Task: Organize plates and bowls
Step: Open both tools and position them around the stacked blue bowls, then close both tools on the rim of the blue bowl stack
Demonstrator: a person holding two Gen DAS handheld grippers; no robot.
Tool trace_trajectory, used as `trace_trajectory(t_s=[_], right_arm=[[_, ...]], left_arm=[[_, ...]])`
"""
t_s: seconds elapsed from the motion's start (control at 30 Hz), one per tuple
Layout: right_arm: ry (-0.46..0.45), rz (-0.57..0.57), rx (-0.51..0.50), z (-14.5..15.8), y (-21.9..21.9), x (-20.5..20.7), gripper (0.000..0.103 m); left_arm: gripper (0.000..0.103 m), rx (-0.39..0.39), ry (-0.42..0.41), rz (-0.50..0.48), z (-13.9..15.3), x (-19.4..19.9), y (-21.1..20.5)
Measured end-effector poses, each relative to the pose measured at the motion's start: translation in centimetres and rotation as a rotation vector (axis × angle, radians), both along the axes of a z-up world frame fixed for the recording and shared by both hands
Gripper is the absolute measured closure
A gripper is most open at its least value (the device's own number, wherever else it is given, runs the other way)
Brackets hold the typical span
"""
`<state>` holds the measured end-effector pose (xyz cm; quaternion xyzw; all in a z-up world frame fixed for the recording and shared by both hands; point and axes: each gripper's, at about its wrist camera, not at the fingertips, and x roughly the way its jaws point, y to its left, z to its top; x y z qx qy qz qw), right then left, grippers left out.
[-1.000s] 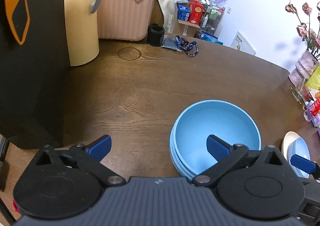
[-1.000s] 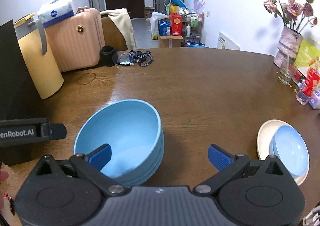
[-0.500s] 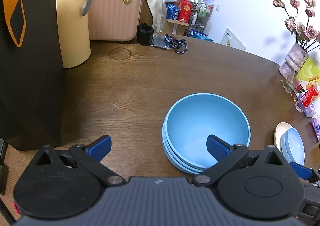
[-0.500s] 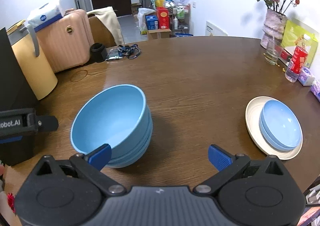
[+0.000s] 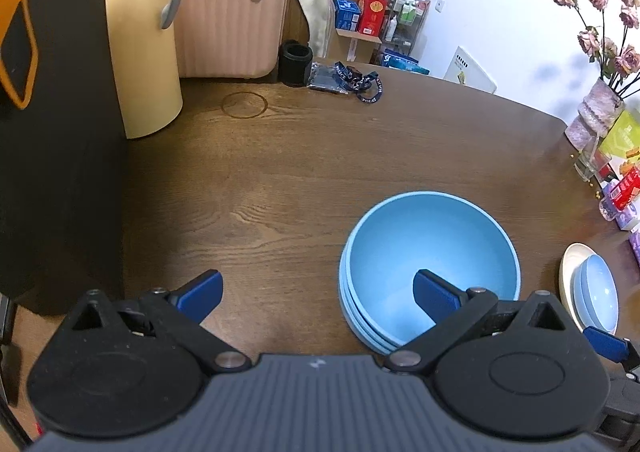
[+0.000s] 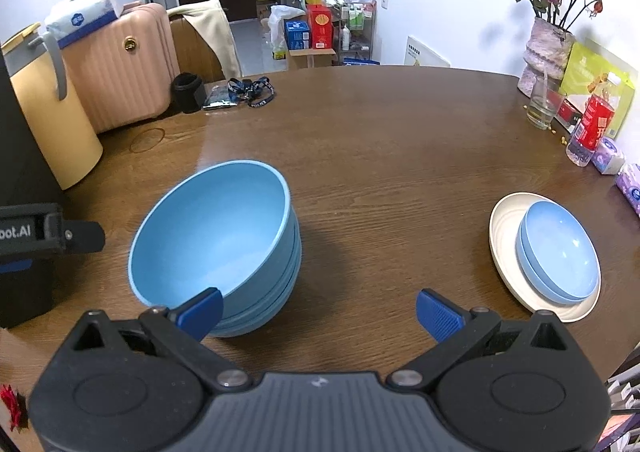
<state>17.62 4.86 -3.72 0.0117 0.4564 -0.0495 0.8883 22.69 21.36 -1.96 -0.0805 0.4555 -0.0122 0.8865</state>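
Your left wrist view gives the bowl stack (image 5: 430,264) from nearly above, lower right of centre: nested blue bowls, at least three rims showing on the near-left side. The cream plate (image 5: 568,272) with the small blue dishes (image 5: 596,292) is cut down to a sliver at the right edge. A blue fingertip of your right gripper (image 5: 606,344) pokes in below it, lower right.

Your right wrist view shows what that one cuts off: the full cream plate (image 6: 506,252) at right of centre, small blue dishes (image 6: 558,250) stacked on it, off-centre toward its right. The bowl stack (image 6: 216,244) sits left of centre, well apart from the plate, bare table (image 6: 380,156) between them. The body of your left gripper (image 6: 48,232) enters at the left edge, just beside the stack; its fingers are out of frame there.

Pose: your left gripper (image 5: 318,294) is spread wide and empty. Its right finger (image 5: 436,292) overlaps the top bowl's interior in frame; the left finger is over bare table. Contact with the bowl: can't tell. Your right gripper (image 6: 320,310) is also wide apart, holding nothing. Its left finger (image 6: 200,310) overlaps the stack's near rim in frame; the right finger is over bare table, short of the plate.

The far left edge of both views holds a yellow jug (image 5: 140,52) and a pink suitcase (image 6: 124,64).
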Motion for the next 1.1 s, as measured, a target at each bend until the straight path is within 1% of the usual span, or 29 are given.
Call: trace_trajectory(t_s=[0.13, 0.27, 0.43, 0.53, 0.83, 0.93, 1.1], right_arm=[[0.024, -0.009, 0.023, -0.4, -0.2, 0.9, 0.0], [0.041, -0.014, 0.038, -0.8, -0.3, 1.8, 0.0], [0.059, -0.048, 0.04, -1.3, -0.6, 3.0, 0.0], [0.073, -0.063, 0.059, -1.5, -0.9, 3.7, 0.0], [0.052, -0.072, 0.132, -1.2, -1.2, 4.8, 0.0], [0.054, -0.056, 0.131, -1.3, -0.7, 5.1, 0.0], [0.093, -0.057, 0.118, -2.3, -0.3, 5.9, 0.0]], left_arm=[[0.0, 0.01, 0.017, 0.0, -0.3, 1.2, 0.0], [0.0, 0.007, 0.038, -0.023, -0.8, 2.5, -0.1], [0.0, 0.011, 0.061, -0.061, -1.5, 4.2, -0.7], [0.0, 0.009, 0.07, -0.078, -1.8, 5.1, -1.0], [0.0, 0.013, 0.123, -0.091, -3.5, 7.4, -1.1], [0.0, 0.015, 0.14, -0.088, -4.0, 7.9, -0.9], [0.0, 0.008, 0.163, -0.095, -4.6, 8.3, -0.8]])
